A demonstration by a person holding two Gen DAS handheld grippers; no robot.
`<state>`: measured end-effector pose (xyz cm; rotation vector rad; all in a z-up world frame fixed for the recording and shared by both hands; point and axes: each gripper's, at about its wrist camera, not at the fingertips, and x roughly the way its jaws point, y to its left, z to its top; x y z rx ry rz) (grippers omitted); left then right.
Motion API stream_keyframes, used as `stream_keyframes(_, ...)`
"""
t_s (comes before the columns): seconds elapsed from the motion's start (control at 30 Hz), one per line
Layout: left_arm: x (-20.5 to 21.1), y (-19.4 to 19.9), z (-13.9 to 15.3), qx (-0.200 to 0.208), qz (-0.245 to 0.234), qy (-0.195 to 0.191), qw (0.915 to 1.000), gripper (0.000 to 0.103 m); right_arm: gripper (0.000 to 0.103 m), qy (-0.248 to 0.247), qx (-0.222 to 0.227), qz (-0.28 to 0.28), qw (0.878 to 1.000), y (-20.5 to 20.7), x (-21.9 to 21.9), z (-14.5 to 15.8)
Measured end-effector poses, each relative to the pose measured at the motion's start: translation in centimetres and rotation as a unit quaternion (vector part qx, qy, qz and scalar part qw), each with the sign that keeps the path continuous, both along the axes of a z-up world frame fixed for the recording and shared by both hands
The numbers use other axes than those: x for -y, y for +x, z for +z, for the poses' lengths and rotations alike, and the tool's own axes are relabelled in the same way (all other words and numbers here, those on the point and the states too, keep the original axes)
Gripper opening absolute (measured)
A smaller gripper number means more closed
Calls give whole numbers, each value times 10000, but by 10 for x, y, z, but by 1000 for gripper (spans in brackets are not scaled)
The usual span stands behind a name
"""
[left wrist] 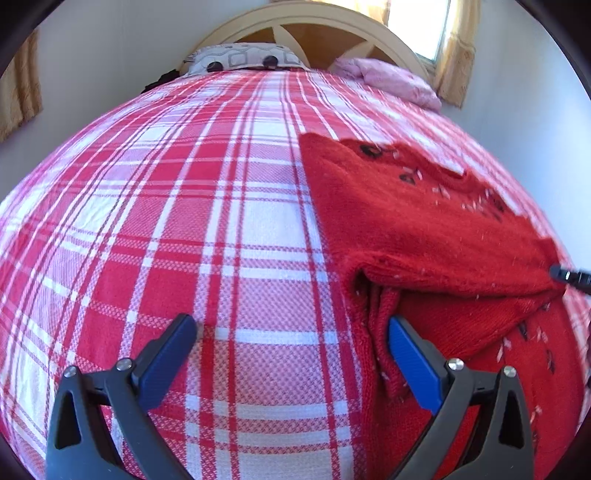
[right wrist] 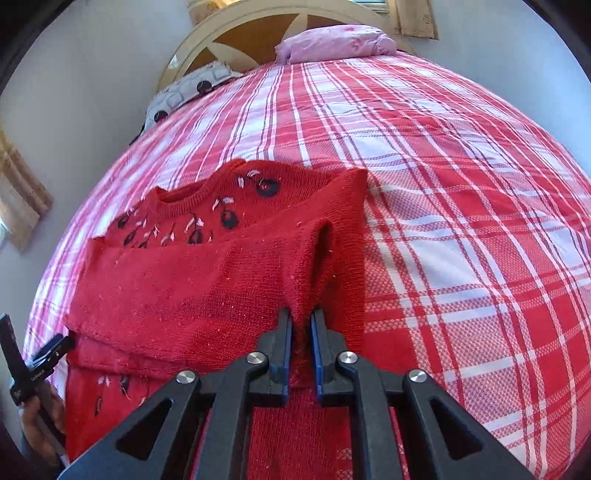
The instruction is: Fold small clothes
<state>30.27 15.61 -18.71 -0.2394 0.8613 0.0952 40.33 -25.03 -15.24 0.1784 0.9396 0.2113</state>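
A small red knit sweater (left wrist: 417,229) with dark embroidered cherries lies on the plaid bed, partly folded over itself. In the left wrist view my left gripper (left wrist: 291,328) is open and empty, its right finger (left wrist: 406,350) against the sweater's left edge. The right gripper's tip (left wrist: 569,277) shows at the sweater's right side. In the right wrist view my right gripper (right wrist: 301,321) is shut on a pinched fold of the sweater (right wrist: 207,288) and holds it raised over the lower part. The left gripper (right wrist: 44,354) shows at the sweater's left edge.
The bed has a red and white plaid cover (left wrist: 184,221). A patterned pillow (left wrist: 243,57) and a pink pillow (left wrist: 391,79) lie by the curved headboard (left wrist: 295,22). Walls flank the bed on both sides; a window (left wrist: 424,26) with curtains is behind.
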Motion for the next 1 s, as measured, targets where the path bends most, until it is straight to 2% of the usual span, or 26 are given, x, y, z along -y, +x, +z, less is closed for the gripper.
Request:
stream_keyframes(0.03,-4,-2,1,44,56,-73,9999,103,26,-7,30,-74,10000,-2,2,2)
stream_keyframes(0.1,-8,-4,1,90,169,-142,9997,103,36,-191,175,-161,9995,-8,2,10)
stream_keyframes(0.13,-10,-6,2,97,271,-135,9995,103,38,-252,235,-151,9993,-10,0,13)
stream_keyframes(0.23,-12,-6,1,62,388,-131,9991,103,38,-470,586,22,9972,-23,-11,28)
stream_keyframes(0.33,-9,-4,1,-11,428,-10,9991,103,40,-501,786,489,9944,-31,-30,34)
stream_keyframes(0.43,-10,-3,-1,-93,562,76,9983,103,42,-622,416,933,9928,-25,-47,16)
stream_keyframes(0.47,-11,-3,-1,-117,590,86,9982,103,42,-771,127,889,9930,-19,-49,3)
stream_keyframes(0.5,-12,-3,-2,-135,630,99,9979,103,43,-799,36,853,9931,-16,-49,-4)
stream_keyframes(0.63,-13,-7,0,-95,648,96,9978,103,43,-695,185,851,9938,-23,-46,3)
stream_keyframes(0.8,-19,-25,16,440,835,-28,9955,103,43,-798,506,880,9916,-34,-47,18)
stream_keyframes(0.9,-9,-25,28,592,824,235,9946,103,44,-849,573,817,9914,-32,-46,18)
stream_keyframes(1.0,8,-11,37,516,590,538,9955,103,44,-1095,556,852,9888,-29,-52,11)
